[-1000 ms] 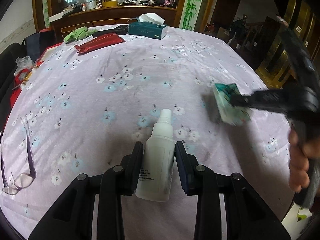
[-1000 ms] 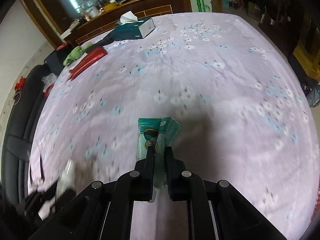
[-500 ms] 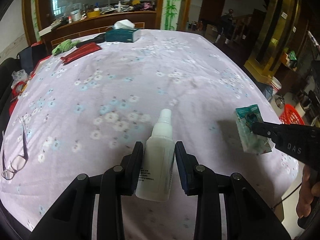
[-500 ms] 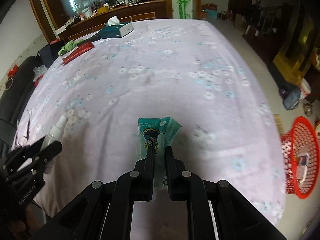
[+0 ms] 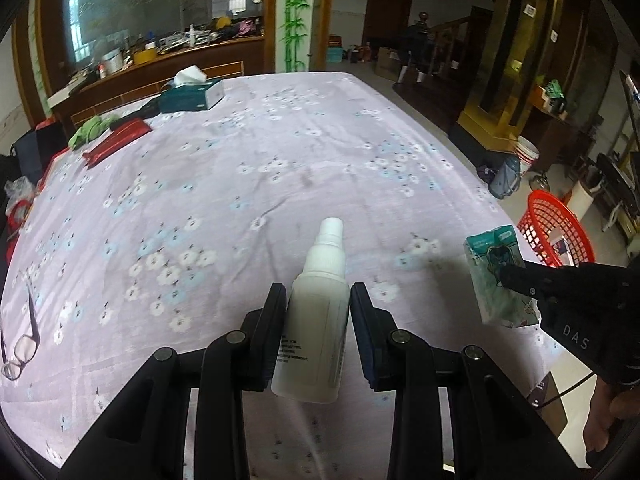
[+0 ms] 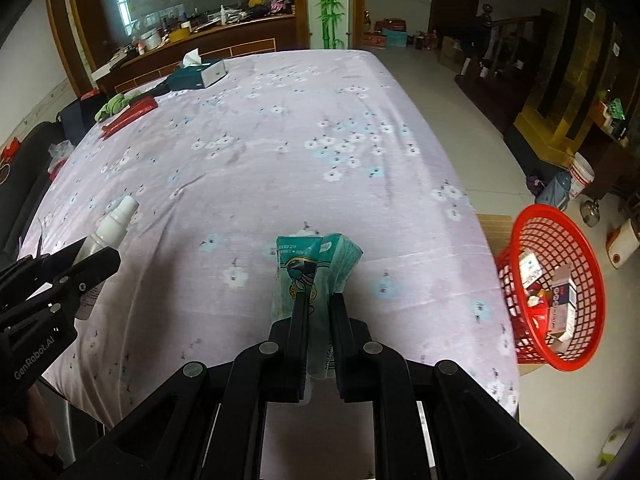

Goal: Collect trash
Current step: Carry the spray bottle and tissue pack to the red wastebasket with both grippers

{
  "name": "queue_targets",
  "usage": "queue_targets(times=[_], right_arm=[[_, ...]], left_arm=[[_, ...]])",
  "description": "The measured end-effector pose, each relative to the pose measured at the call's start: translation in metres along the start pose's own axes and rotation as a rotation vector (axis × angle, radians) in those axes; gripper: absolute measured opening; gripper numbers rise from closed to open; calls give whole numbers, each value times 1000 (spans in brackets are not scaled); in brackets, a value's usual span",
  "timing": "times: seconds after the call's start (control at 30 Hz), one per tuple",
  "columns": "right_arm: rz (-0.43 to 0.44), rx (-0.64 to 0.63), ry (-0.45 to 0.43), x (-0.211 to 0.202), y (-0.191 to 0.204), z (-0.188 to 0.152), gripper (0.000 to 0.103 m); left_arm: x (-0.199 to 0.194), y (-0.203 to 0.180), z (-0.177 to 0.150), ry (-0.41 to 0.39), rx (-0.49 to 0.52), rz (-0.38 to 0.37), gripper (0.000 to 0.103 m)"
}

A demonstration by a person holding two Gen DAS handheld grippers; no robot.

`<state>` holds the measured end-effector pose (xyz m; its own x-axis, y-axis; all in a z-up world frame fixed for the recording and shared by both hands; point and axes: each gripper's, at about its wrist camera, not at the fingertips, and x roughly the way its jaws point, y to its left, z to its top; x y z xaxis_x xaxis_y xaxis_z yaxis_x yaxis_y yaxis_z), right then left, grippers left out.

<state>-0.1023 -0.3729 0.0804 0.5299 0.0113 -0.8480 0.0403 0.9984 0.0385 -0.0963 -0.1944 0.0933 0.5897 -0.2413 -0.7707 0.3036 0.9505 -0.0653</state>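
Now that both tools have swung away from the middle of the table [image 6: 280, 152], its flowered purple cloth lies below and ahead of me, and the red basket [image 6: 560, 280] on the floor past the table's right edge, out of sight a second ago, is plainly in my right view. A few discarded packs and boxes lie inside it already. That tells me I am in the carrying stage, not the picking-up stage: both loads are off the cloth and the bin is within reach of a short swing to the right.

My left gripper [image 5: 318, 312] is clamped on the white spray bottle [image 5: 320, 312], which stands upright between the pads, nozzle up. My right gripper [image 6: 318, 312] is squeezed tight on the teal tissue pack [image 6: 312, 276], crumpling it a little; it hangs over the table's near edge, nearer the basket than the bottle is. I judge the tissue pack should go in first.
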Motion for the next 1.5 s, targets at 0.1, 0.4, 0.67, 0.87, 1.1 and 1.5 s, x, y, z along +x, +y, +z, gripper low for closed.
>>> queue_targets(times=[0.1, 0.4, 0.67, 0.87, 1.1, 1.5], right_arm=[[-8, 3, -8, -3, -5, -1, 11], [-14, 22, -33, -13, -18, -2, 11], [-11, 40, -59, -22, -24, -2, 11], [-11, 81, -72, -28, -38, -5, 11], [-51, 169, -80, -39, -75, -15, 11], [-172, 385, -100, -69, -194, -38, 11]], left_arm=[[0, -9, 3, -3, 16, -7, 32], [-5, -26, 7, -18, 48, -15, 32], [-11, -35, 11, -33, 75, -18, 32], [-13, -48, 16, -41, 108, -35, 32], [-2, -82, 25, -23, 161, -106, 32], [25, -189, 56, 0, 285, -314, 32]])
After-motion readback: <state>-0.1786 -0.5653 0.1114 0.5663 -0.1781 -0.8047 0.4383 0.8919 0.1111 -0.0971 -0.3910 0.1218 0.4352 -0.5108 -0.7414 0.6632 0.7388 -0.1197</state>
